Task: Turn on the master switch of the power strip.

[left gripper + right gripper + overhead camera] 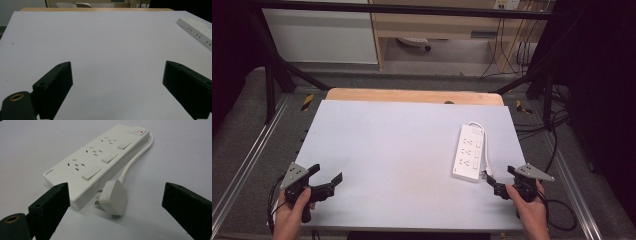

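The right black blocky tool (115,202) gapes wide around a glossy white plastic plug (113,197) beside the flat white rectangular power strip (469,152), right of centre. The left tool (326,178), lower left, spreads over the smooth matte pale worktop (387,150).

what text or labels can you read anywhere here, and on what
No text can be read.
Power strip: a small dark printed mark near its front corner, too small and blurred to read.
Its master switch at the far end: a red dot, no legible text.
Its plug: no marking seen.
Left gripper and right gripper: plain black jaws, no lettering.
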### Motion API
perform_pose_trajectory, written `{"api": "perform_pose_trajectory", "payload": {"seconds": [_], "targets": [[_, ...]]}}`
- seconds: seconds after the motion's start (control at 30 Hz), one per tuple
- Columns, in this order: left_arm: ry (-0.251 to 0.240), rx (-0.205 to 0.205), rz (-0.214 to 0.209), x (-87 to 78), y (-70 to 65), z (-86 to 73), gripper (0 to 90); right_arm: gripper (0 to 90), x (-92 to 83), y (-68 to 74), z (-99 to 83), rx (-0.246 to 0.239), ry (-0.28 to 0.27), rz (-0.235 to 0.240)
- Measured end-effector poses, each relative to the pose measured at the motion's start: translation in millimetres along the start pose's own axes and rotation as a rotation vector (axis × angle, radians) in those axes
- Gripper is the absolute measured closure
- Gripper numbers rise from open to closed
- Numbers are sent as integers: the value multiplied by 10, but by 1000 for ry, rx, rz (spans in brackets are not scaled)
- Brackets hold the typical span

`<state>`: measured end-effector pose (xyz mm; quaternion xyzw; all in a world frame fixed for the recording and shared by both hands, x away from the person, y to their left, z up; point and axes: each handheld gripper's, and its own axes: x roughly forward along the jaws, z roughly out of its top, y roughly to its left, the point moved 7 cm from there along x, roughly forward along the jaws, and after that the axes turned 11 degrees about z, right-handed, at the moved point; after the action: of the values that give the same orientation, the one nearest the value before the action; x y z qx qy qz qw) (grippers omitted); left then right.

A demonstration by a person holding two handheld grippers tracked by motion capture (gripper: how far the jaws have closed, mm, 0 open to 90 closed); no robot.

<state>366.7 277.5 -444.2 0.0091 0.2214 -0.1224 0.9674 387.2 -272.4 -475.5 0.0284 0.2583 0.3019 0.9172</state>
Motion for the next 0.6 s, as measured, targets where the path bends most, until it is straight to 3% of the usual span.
{"api": "perform_pose_trajectory", "payload": {"seconds": [0.37, 0.5, 0.6], "targets": [[14, 22, 3, 71, -10, -9, 87, 72, 16, -40, -3, 8, 5, -10], [16, 16, 0, 146, -32, 6, 89, 74, -8, -40, 44, 3, -23, -13], [11, 34, 2, 195, -66, 30, 89, 73, -24, -21, 100, -7, -51, -5]]}}
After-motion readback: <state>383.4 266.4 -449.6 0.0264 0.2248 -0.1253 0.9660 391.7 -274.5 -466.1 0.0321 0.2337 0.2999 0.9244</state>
